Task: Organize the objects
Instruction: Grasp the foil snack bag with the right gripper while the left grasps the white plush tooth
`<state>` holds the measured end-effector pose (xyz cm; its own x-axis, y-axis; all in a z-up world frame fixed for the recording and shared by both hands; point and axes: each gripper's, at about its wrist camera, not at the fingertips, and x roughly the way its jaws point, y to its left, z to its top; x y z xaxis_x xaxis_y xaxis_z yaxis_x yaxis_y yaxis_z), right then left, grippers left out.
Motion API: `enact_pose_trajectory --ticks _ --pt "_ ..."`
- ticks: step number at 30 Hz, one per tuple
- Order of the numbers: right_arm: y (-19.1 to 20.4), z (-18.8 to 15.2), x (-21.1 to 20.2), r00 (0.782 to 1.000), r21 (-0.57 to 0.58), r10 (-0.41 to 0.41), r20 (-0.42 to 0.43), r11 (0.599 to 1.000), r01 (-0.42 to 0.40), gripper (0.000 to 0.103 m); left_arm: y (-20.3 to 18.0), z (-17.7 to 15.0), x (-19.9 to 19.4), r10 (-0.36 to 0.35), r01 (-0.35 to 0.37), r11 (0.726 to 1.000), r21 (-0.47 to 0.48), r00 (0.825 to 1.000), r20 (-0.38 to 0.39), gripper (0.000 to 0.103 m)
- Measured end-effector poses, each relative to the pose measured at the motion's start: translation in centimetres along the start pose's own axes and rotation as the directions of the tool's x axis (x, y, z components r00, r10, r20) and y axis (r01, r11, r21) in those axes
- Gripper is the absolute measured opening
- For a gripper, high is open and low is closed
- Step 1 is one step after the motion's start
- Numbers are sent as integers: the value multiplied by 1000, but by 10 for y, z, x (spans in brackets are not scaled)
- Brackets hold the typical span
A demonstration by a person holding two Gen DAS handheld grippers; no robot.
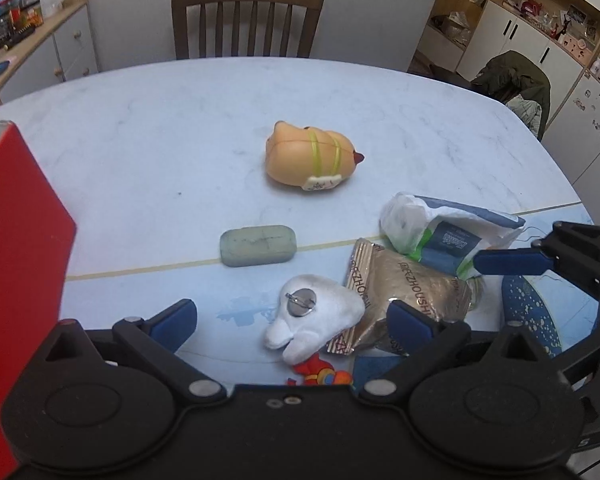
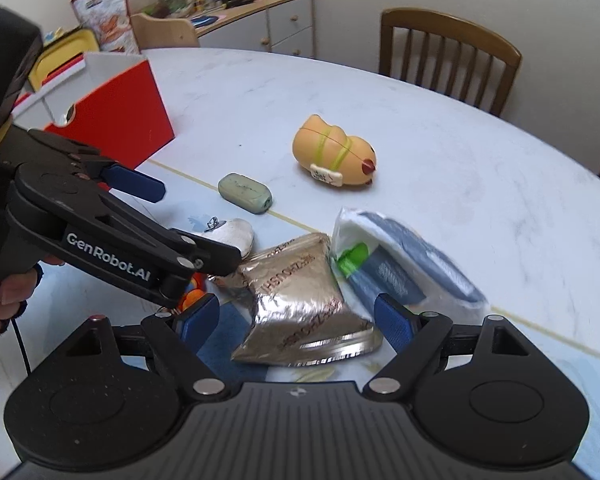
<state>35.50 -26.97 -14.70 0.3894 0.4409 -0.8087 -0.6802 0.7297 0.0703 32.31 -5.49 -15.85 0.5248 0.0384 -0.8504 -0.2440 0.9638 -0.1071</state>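
Nothing is seen sorted yet: both claws, left claw (image 1: 292,322) and right claw (image 2: 296,320), are released; the foil packet (image 2: 300,312) lies between the right claw's pads, ungripped.

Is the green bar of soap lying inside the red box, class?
No: the green bar of soap lies on the bare table, apart from the red box at the left edge of the view.

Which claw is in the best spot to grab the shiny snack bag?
The right claw, probably. Its open fingers already sit on either side of the shiny snack bag. The left claw is open around the white plush toy instead, with the bag off to its side.
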Motion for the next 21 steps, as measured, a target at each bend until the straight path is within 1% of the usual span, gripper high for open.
enact_pose_trajectory --ticks 4,10,13,14,15,18,20,21 --pt "-2 3 9 1000 -20 22 -12 1000 -22 85 2 3 7 -15 15 1000 -4 1000 -8 99" --pt "-6 4 20 998 1 65 -25 998 -65 84 5 7 14 -65 64 998 -24 998 -21 88" --pt "-6 2 22 997 15 70 -26 997 -69 82 9 7 15 -109 108 993 -57 994 -27 82" --pt "-7 2 21 997 23 72 -23 997 -72 80 11 7 15 -126 123 990 -71 992 -29 79" --pt "-8 2 20 997 32 76 -18 997 -75 75 13 7 16 -142 139 987 -82 989 -31 75" --pt "-13 0 17 997 60 77 -14 995 -76 64 14 6 17 -165 162 983 -92 986 -31 72" --pt "-14 -1 16 997 68 78 -12 995 -77 62 14 6 18 -175 171 981 -94 984 -31 71" --pt "-14 -1 16 997 69 79 -11 995 -78 62 15 7 19 -179 175 979 -101 983 -32 67"
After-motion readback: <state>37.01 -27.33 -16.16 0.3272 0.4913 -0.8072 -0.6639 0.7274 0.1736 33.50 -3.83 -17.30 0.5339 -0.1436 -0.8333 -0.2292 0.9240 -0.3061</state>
